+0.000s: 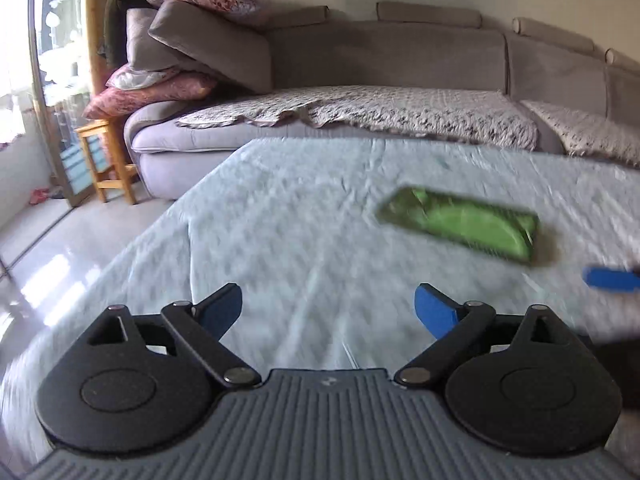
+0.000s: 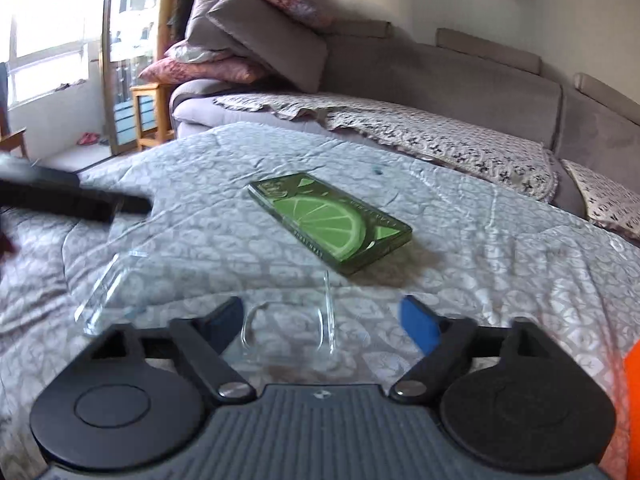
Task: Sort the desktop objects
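Observation:
A flat green box with a lime slice printed on it point(image 2: 332, 220) lies on the pale quilted cloth point(image 2: 500, 260); in the blurred left wrist view the green box point(image 1: 460, 228) is ahead and to the right. A clear plastic case point(image 2: 200, 300) lies flat on the cloth just in front of my right gripper point(image 2: 324, 318). That gripper's jaws stand apart over the case's right end, and the pads do not press on it. My left gripper point(image 1: 330, 308) is open over bare cloth with nothing between its fingers. It shows as a dark blurred bar point(image 2: 72, 200) in the right wrist view.
A grey sofa point(image 1: 380, 60) with a patterned throw and stacked cushions point(image 2: 256, 40) runs behind the table. A wooden stool point(image 1: 104, 160) stands on the floor at the left, by a glass door. An orange shape point(image 2: 632, 400) fills the right wrist view's lower right edge.

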Available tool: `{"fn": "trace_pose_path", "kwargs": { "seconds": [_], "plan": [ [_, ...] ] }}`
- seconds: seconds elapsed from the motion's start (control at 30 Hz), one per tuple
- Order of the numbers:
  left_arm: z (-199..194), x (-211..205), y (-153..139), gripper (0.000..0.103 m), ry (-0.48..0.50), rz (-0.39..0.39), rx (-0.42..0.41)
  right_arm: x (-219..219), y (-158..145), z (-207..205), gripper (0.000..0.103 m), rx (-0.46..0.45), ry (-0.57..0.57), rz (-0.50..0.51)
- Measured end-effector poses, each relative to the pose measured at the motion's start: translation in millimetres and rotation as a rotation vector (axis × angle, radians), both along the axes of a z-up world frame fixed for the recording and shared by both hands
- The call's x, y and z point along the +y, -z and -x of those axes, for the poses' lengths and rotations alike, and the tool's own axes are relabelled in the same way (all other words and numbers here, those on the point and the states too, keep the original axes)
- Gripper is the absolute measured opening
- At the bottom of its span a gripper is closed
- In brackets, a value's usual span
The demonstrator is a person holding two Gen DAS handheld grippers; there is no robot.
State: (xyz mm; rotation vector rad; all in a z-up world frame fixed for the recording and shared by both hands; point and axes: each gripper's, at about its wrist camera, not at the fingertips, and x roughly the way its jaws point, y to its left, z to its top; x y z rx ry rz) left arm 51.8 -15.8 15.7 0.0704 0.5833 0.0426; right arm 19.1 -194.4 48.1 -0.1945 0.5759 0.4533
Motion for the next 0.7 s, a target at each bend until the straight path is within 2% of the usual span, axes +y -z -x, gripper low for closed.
{"fn": "trace_pose_path", "kwargs": {
  "seconds": [0.1, 0.13, 0.17, 0.23, 0.3, 0.37, 0.4, 0.43, 0.47, 0.5, 0.53, 0.57, 0.63, 0.7],
  "plan": [
    [11, -24, 13, 0.089, -0.008, -0.004, 0.011, 0, 2, -4, 0.049, 0.015, -0.036, 0.012],
    [10, -30, 17, 0.083, -0.024, -0.012, 0.030, 1, 2, -6, 0.047, 0.026, -0.047, 0.006],
    [9, -32, 21, 0.083, -0.035, -0.012, 0.041, 2, 2, -7, 0.044, 0.026, -0.062, 0.013],
    [9, -31, 23, 0.084, -0.071, 0.010, 0.034, 2, 3, -6, 0.041, 0.033, -0.074, 0.014],
    [7, -27, 25, 0.084, -0.083, 0.027, 0.037, 1, 2, -3, 0.027, 0.040, -0.095, 0.005],
    [6, -23, 27, 0.084, -0.096, 0.066, 0.046, 4, 3, 2, 0.026, 0.022, -0.091, 0.022],
    [4, -20, 27, 0.082, -0.103, 0.085, 0.053, 3, 3, 2, 0.021, 0.024, -0.086, 0.018],
    [2, -17, 27, 0.078, -0.111, 0.107, 0.057, 1, 2, 2, 0.016, 0.029, -0.079, 0.013],
    [0, -14, 26, 0.071, -0.120, 0.119, 0.055, 0, 2, 2, 0.007, 0.035, -0.071, 0.006],
    [11, -19, 26, 0.064, -0.115, 0.116, 0.051, -2, 1, 1, 0.007, 0.047, -0.067, -0.009],
    [14, -21, 24, 0.039, -0.103, 0.094, 0.039, -3, 1, 1, 0.007, 0.053, -0.055, -0.017],
    [21, -27, 23, 0.019, -0.143, 0.057, 0.031, -3, 1, 2, 0.007, 0.054, -0.042, -0.016],
    [19, -22, 22, 0.006, -0.160, 0.052, 0.043, -4, 0, 4, 0.007, 0.061, -0.017, -0.018],
    [15, -14, 20, 0.005, -0.153, 0.085, 0.060, -7, -1, 4, 0.006, 0.081, 0.002, -0.036]
  ]
}}
